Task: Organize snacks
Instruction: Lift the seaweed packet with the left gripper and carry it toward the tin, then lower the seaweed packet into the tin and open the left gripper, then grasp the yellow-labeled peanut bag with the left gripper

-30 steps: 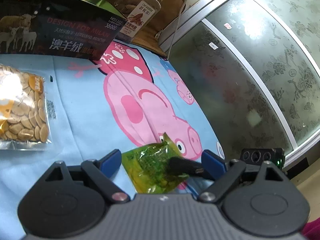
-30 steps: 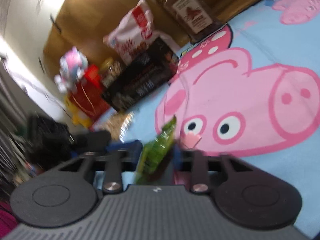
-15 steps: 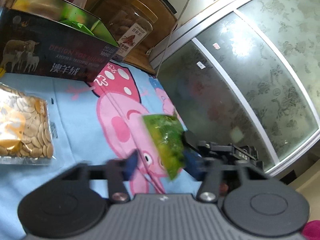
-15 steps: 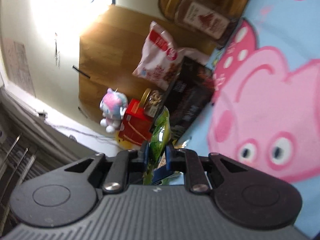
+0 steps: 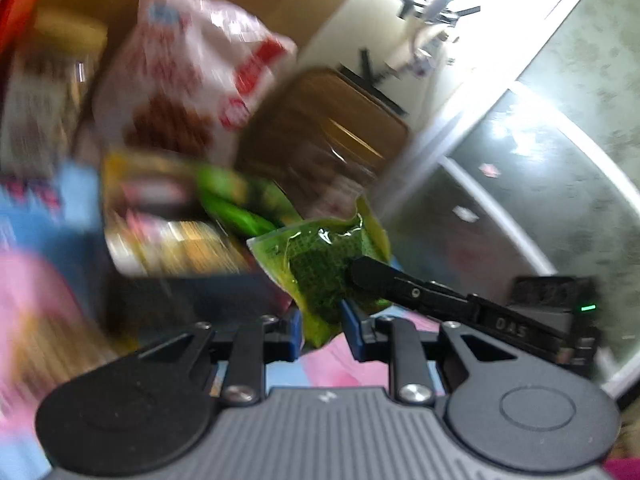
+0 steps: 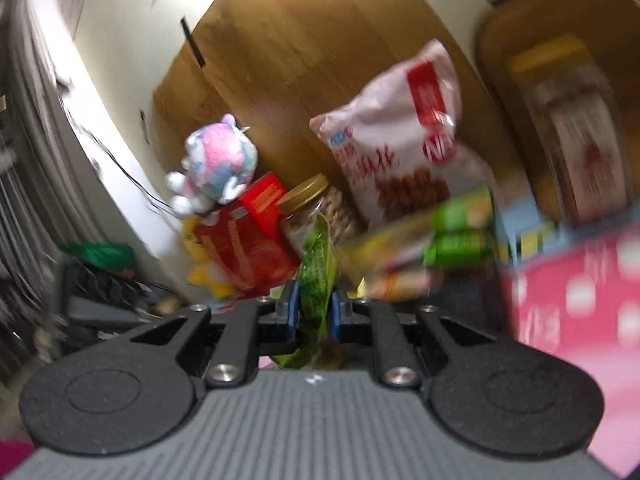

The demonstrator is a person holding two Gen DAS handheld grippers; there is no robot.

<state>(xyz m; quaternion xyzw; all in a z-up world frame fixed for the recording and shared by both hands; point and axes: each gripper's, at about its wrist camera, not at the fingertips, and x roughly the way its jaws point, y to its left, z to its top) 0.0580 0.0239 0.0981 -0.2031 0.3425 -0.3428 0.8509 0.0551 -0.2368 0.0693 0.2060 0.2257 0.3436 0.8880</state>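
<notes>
A small green snack packet (image 5: 320, 276) hangs in the air, gripped from two sides. My left gripper (image 5: 320, 326) is shut on its lower edge. My right gripper (image 6: 313, 312) is shut on the same packet (image 6: 316, 280), and its black finger (image 5: 380, 276) shows pressed on the packet in the left wrist view. Behind the packet stands the open dark box (image 5: 168, 216) holding green and yellow snack packs (image 6: 456, 232), blurred by motion.
A white and red snack bag (image 6: 404, 148), a brown-lidded jar (image 5: 328, 136), a gold-lidded jar (image 6: 316, 204), a red box (image 6: 244, 252) and a plush toy (image 6: 216, 164) stand at the back by the wooden wall. Frosted glass doors (image 5: 540, 160) are on the right.
Both grippers lifted the green packet off the blue Peppa Pig cloth and carried it up toward the open box. The left gripper closed on the packet.
</notes>
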